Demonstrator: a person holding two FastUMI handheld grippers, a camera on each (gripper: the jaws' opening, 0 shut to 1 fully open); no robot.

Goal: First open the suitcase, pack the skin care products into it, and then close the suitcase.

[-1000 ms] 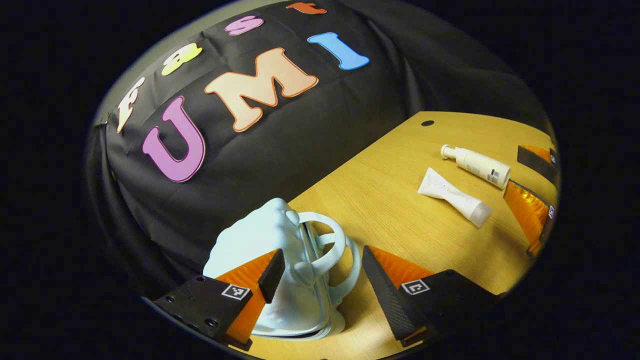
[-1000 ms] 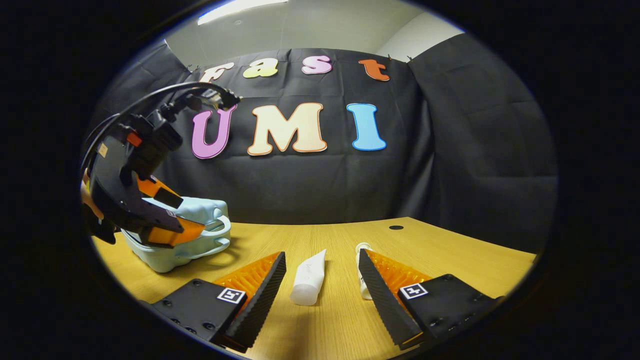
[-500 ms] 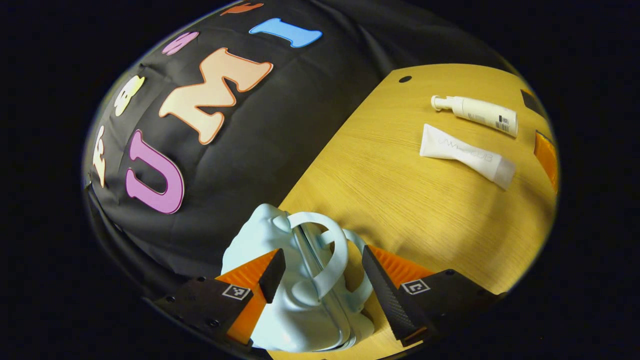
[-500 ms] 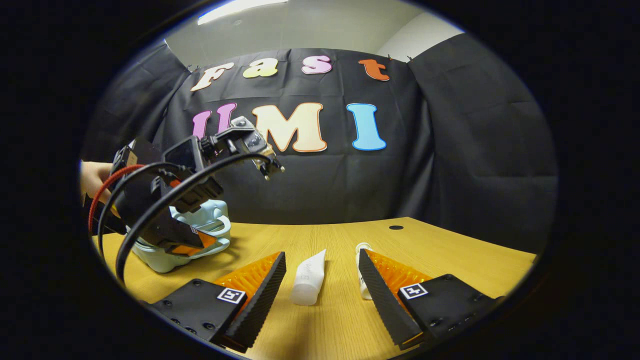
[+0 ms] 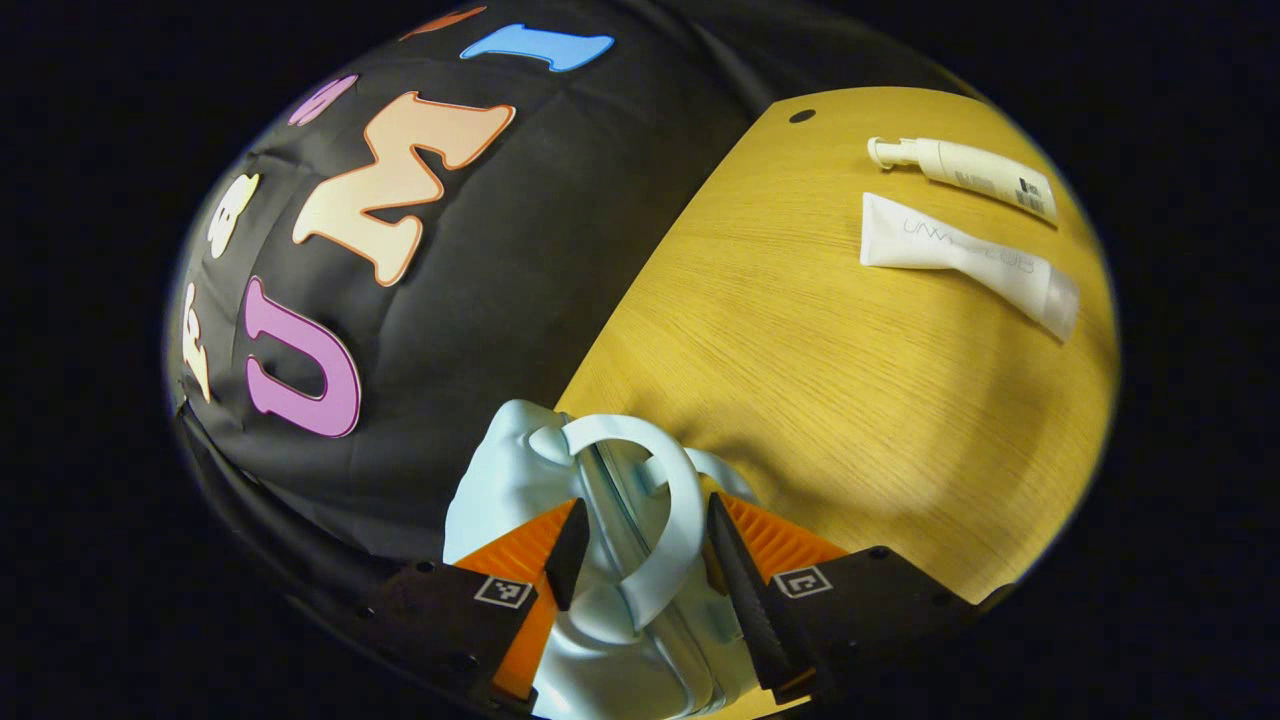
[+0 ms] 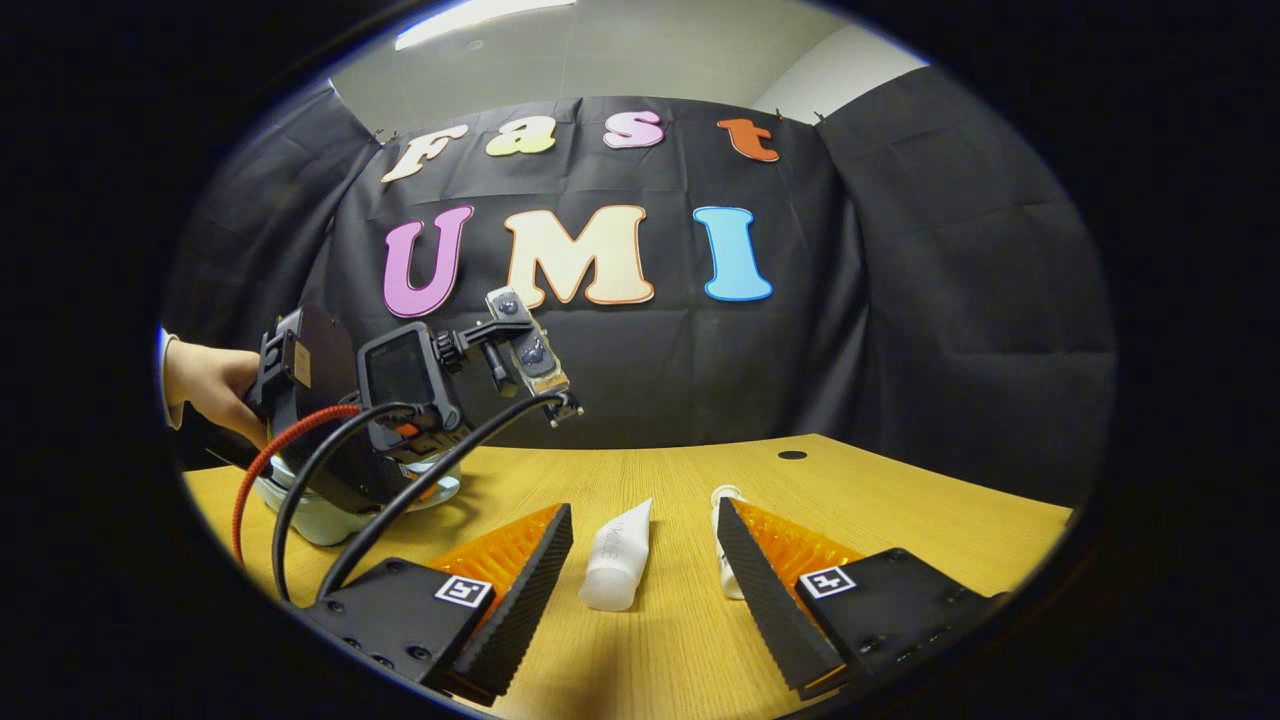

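A pale blue suitcase [image 5: 520, 480] lies shut at the table's left end by the wall. My left gripper [image 5: 645, 540] is open and straddles its looped handle [image 5: 680, 510]; the right finger lies against the loop's outer side, the left finger near the seam. A white tube [image 5: 960, 262] and a white pump bottle [image 5: 975, 172] lie side by side farther along the table. My right gripper [image 6: 645, 560] hovers open over the tube [image 6: 615, 555], with the pump bottle [image 6: 724, 510] partly behind its right finger. The suitcase [image 6: 310, 515] peeks out under the left gripper's body [image 6: 380, 400].
The wooden table [image 5: 800, 400] meets the black cloth wall behind the suitcase. A small round hole [image 5: 801, 116] sits near its far edge. A hand [image 6: 210, 385] holds the left gripper, whose cables loop down toward the tabletop [image 6: 900, 500].
My left gripper has come down over the suitcase, tilted further, and its fingers have narrowed around the handle. The right gripper, tube and bottle have stayed put.
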